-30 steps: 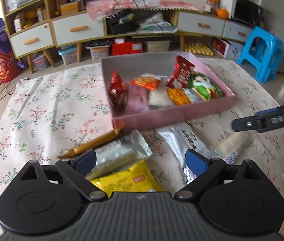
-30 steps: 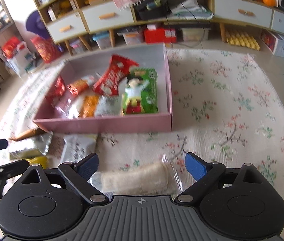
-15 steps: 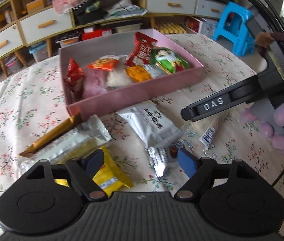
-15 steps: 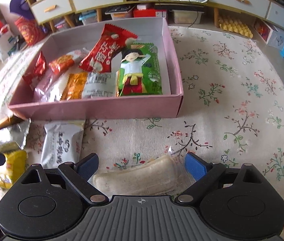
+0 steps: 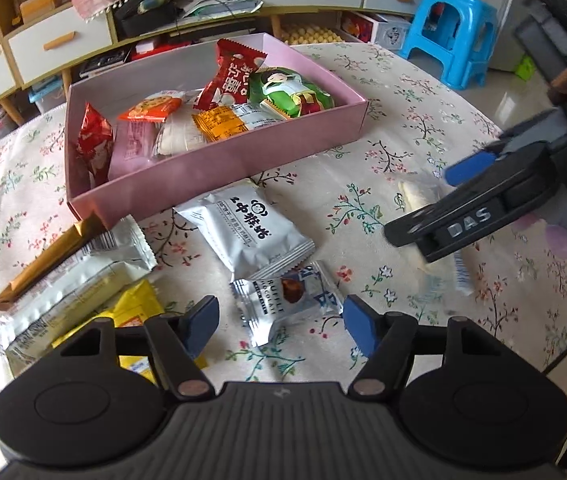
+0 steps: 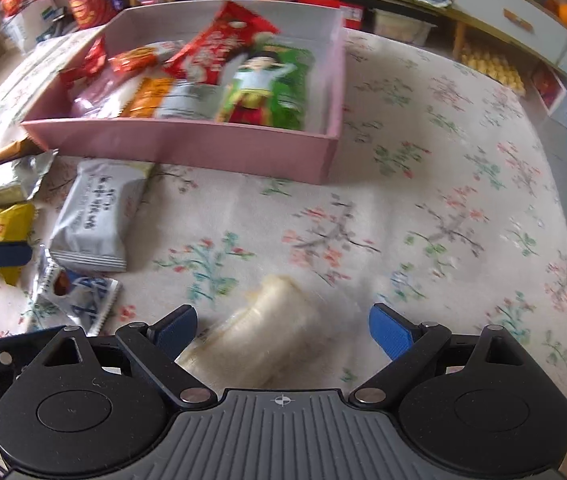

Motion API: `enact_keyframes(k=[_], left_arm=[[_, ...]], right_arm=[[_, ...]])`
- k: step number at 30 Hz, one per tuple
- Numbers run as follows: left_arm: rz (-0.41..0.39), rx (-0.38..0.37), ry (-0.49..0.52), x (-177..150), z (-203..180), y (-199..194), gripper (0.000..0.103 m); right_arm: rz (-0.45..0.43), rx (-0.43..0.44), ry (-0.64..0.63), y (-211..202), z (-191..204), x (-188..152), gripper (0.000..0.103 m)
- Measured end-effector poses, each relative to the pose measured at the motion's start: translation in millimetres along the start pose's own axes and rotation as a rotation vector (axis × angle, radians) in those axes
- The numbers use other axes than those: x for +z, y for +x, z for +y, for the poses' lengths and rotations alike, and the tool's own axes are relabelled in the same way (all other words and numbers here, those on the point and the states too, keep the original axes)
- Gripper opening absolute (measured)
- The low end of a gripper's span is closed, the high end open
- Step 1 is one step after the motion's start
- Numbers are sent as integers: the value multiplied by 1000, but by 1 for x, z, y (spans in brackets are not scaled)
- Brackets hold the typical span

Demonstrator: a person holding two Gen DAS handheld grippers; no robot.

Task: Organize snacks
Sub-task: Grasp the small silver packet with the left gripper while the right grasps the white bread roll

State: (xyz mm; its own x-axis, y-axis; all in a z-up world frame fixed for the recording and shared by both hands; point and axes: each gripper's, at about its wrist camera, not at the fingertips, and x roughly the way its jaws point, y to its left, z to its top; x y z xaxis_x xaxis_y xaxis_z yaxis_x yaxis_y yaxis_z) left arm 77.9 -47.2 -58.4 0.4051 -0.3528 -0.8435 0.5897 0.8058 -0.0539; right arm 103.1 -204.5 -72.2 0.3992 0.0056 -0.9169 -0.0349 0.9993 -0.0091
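Two hand-held grippers are seen lowered over a floral tablecloth (image 5: 415,92), each lined up on a loose snack, apparently so that the packets can be carried one by one to the pink box (image 5: 219,160) beyond. The left gripper (image 5: 281,320) is held with its jaws spread wide, a small silver chocolate packet (image 5: 287,300) bracketed between the blue pads (image 5: 203,318) but not gripped. The right gripper (image 6: 283,330) is likewise held wide apart around a pale roll in clear wrap (image 6: 267,344), which lies on the cloth between its pads; contact cannot be confirmed, the view being blurred.

The box is already partly filled: a red packet (image 5: 235,76), a green packet with a cartoon figure (image 5: 291,92), orange ones and a dark red pouch (image 5: 93,148) are stacked inside, with bare floor left at its far side. Outside it, a white packet with black lettering (image 5: 251,232) is left just in front of the box wall, while a long silver bar (image 5: 71,280), a yellow packet (image 5: 131,312) and a brown stick (image 5: 43,264) are piled to the left, overlapping one another.

The near wall of the box is judged to be the main obstacle, as any packet must be lifted over it; the two grippers are also working close together
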Motion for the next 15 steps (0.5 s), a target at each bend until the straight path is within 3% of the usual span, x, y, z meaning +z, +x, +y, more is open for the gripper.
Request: enact_keyframes(k=[8, 13, 15], left_arm=[[8, -23, -140, 6, 4, 8, 57], [17, -22, -192, 8, 6, 9, 42], [26, -26, -196, 7, 5, 9, 41]], right_arm=[[39, 116, 228, -13, -35, -5, 95], [74, 177, 310, -8, -39, -9, 95], [70, 168, 309, -9, -36, -9, 95]])
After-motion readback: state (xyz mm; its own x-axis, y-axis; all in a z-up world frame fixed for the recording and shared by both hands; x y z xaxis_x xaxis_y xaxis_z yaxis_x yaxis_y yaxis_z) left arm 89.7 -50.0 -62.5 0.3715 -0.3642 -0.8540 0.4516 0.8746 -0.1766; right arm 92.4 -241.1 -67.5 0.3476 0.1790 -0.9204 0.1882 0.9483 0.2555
